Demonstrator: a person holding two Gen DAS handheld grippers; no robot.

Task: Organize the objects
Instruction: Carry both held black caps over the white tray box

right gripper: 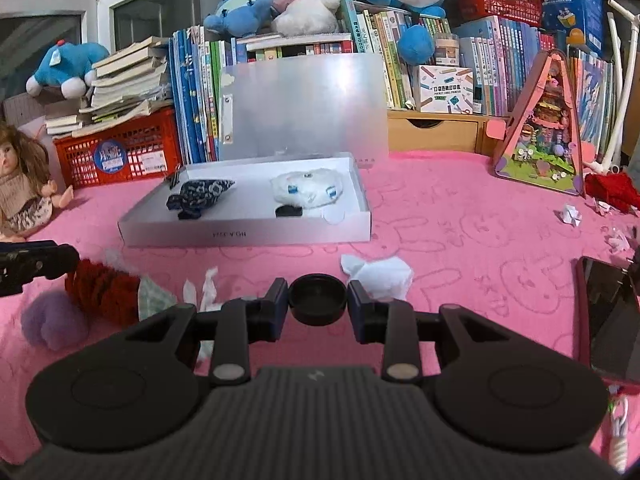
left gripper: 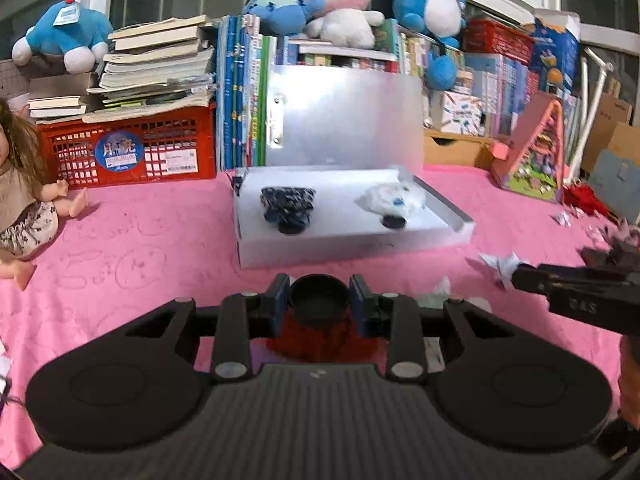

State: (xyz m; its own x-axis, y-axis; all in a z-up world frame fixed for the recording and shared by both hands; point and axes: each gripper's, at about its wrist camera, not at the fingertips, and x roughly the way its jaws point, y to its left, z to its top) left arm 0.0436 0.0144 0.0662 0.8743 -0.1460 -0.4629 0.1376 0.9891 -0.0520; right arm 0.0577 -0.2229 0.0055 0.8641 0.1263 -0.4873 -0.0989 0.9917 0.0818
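The left gripper (left gripper: pixel 319 304) has its fingers closed on a black round base (left gripper: pixel 319 301), low in the centre of its frame, with something red, probably fluffy, under it. The right gripper (right gripper: pixel 318 301) grips a black cap (right gripper: pixel 318 299) the same way. Behind them, in the middle, the open white box (right gripper: pixel 248 236) on the pink table (right gripper: pixel 460 240) holds a dark patterned piece (right gripper: pixel 200 196) and a white piece (right gripper: pixel 306 190).

Table cover (right gripper: pixel 460 216): pink, faint rabbit outlines. Open box (right gripper: pixel 248 234): white, frosted translucent lid (right gripper: pixel 304 104). Inside: dark navy bundle (right gripper: pixel 200 194) with pale speckled print; white bundle (right gripper: pixel 308 190) with small blue marks. Black round caps in each gripper (left gripper: pixel 319 300) (right gripper: pixel 318 299). Crate (right gripper: pixel 120 152): red lattice, blue round sticker. Fluffy piece (right gripper: pixel 102 290): red; beside it lilac tuft (right gripper: pixel 52 322).
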